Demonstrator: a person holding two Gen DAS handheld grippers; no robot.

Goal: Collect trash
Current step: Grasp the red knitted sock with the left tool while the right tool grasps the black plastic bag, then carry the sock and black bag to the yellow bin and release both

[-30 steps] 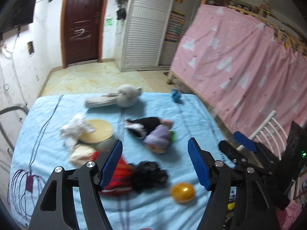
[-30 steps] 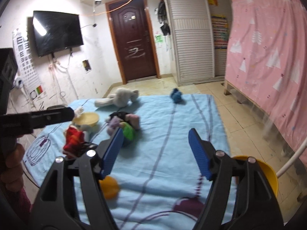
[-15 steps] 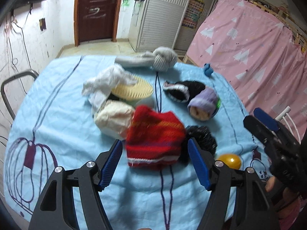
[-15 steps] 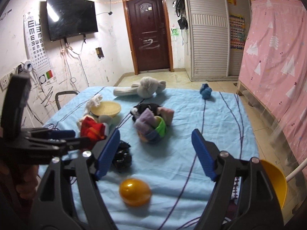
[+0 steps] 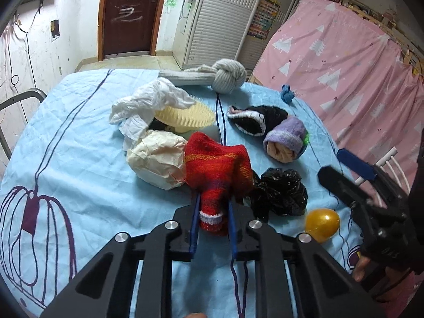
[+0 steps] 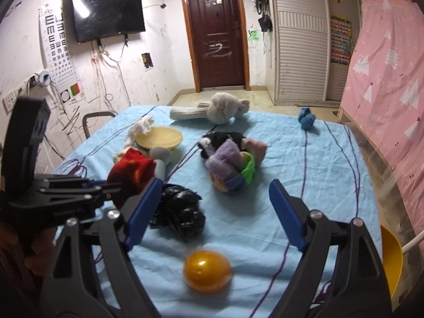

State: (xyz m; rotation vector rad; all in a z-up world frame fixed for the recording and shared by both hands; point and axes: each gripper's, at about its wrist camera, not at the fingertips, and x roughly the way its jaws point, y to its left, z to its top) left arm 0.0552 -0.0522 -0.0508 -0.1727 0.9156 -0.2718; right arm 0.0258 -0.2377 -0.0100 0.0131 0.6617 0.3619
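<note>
My left gripper (image 5: 212, 206) is shut on a red knitted sock (image 5: 217, 169), pinching its white-cuffed end; it also shows in the right wrist view (image 6: 132, 169). Beside the sock lie a cream crumpled paper wad (image 5: 156, 159), a white crumpled tissue (image 5: 148, 106) and a black crumpled plastic bag (image 5: 281, 193), which also shows in the right wrist view (image 6: 180, 209). My right gripper (image 6: 214, 209) is open and empty, above a golden plastic egg (image 6: 206, 270) and right of the black bag.
On the light blue tablecloth (image 5: 79, 143) lie a yellow basket (image 5: 185, 116), a grey knotted sock (image 5: 225, 75), a purple sock bundle (image 5: 286, 140), a black sock (image 5: 257, 119) and a small blue item (image 6: 306, 119). A yellow bin (image 6: 392, 259) stands at the table's right edge.
My left gripper moved in and closed on the red sock. The right gripper stayed open and drifted slightly closer to the table.
</note>
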